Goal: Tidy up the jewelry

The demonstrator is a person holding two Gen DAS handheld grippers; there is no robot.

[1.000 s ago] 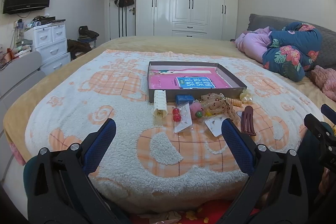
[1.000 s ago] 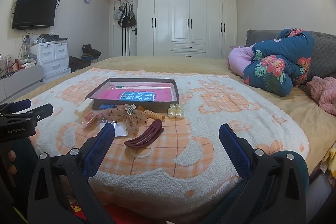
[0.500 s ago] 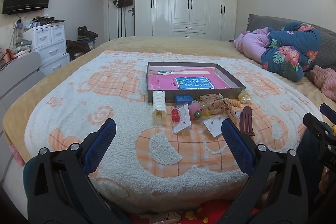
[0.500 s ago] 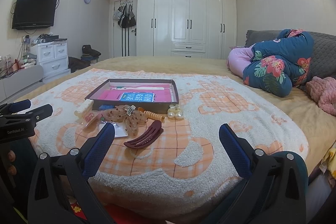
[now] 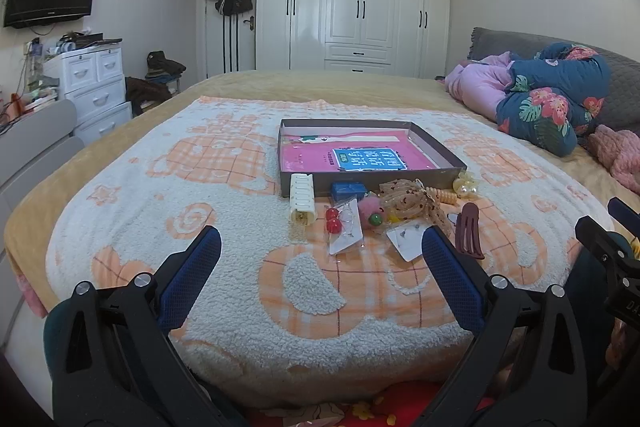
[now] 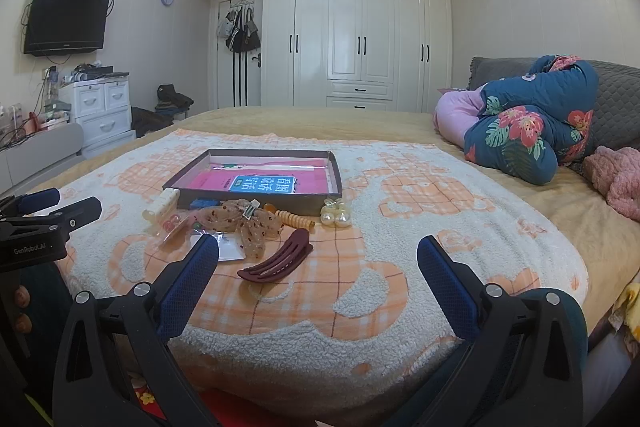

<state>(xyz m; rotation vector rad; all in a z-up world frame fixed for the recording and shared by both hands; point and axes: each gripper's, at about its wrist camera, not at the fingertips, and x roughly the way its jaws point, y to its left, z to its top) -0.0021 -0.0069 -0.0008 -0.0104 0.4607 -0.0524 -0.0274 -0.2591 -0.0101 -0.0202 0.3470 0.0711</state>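
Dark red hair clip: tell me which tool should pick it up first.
Probably the right tool: the dark red hair clip lies just ahead between its open fingers, while it sits off the left tool's right side.

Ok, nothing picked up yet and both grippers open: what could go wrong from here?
1. The accessories lie overlapping in a tight pile before the box; a grasp may drag neighbours along.
2. The flat earring cards sit on fluffy blanket; fingers may snag pile, not card.
3. The left gripper and right gripper flank one cluster and could collide.
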